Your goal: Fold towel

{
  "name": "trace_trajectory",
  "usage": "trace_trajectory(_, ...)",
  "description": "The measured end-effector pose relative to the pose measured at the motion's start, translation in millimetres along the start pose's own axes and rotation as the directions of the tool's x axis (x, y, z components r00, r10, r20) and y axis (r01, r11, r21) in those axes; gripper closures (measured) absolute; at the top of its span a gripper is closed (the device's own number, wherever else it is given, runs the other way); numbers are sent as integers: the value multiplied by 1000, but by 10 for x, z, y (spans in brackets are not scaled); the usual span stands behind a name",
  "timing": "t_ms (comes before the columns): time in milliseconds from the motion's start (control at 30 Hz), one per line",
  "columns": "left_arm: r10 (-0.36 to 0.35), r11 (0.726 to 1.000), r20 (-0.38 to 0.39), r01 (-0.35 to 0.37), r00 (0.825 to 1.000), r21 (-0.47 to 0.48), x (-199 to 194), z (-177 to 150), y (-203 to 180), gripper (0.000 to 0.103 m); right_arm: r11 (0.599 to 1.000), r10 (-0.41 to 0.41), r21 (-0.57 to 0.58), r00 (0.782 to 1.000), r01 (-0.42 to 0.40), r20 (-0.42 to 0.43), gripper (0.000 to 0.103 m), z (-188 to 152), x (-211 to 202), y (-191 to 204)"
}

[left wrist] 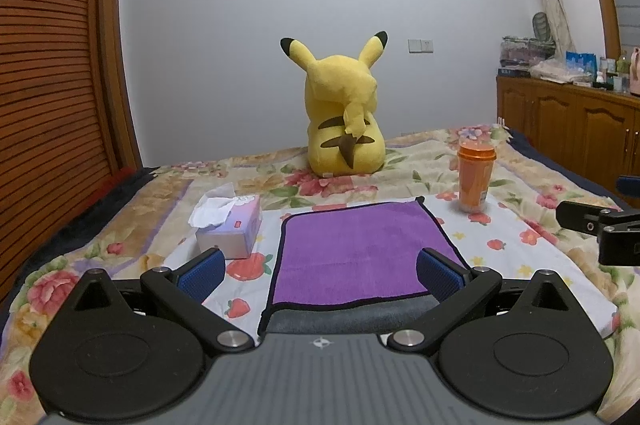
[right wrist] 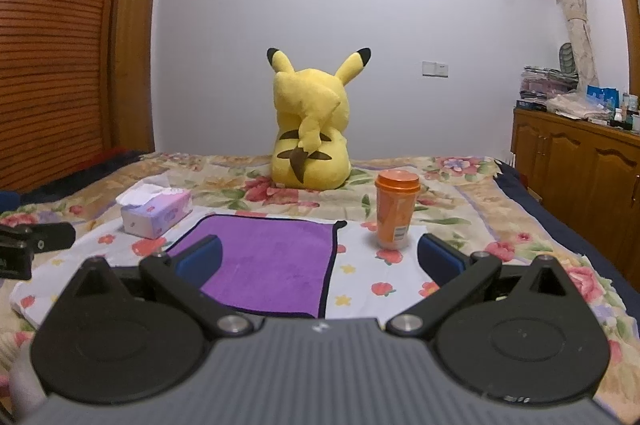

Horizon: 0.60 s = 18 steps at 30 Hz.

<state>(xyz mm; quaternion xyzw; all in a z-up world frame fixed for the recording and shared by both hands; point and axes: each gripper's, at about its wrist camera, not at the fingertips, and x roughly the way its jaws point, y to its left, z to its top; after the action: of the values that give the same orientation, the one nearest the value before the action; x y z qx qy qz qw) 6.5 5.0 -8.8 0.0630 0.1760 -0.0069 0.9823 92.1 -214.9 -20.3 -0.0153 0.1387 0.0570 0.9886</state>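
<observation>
Floral bedspread [left wrist: 520, 237]; purple towel [left wrist: 356, 253] flat ahead of our left gripper [left wrist: 320, 271] and right gripper [right wrist: 318, 259], both spread apart, empty.

Fuzzy matt towel [left wrist: 356, 253], plush toy [left wrist: 344, 117], glossy, probably plastic cup [left wrist: 475, 177], slatted wooden door [left wrist: 48, 73].

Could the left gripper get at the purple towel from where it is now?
Probably yes. The left gripper is open, and the towel lies flat just ahead between its fingers. The tissue box and orange cup stand off to the sides.
</observation>
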Motion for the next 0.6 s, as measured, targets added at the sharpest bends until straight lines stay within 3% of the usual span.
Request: trace_trajectory(600, 14, 1000, -114, -11, 993, 27, 426, 5, 4, 0, 999, 30, -44, 998, -32, -59, 0, -6, 299, 92)
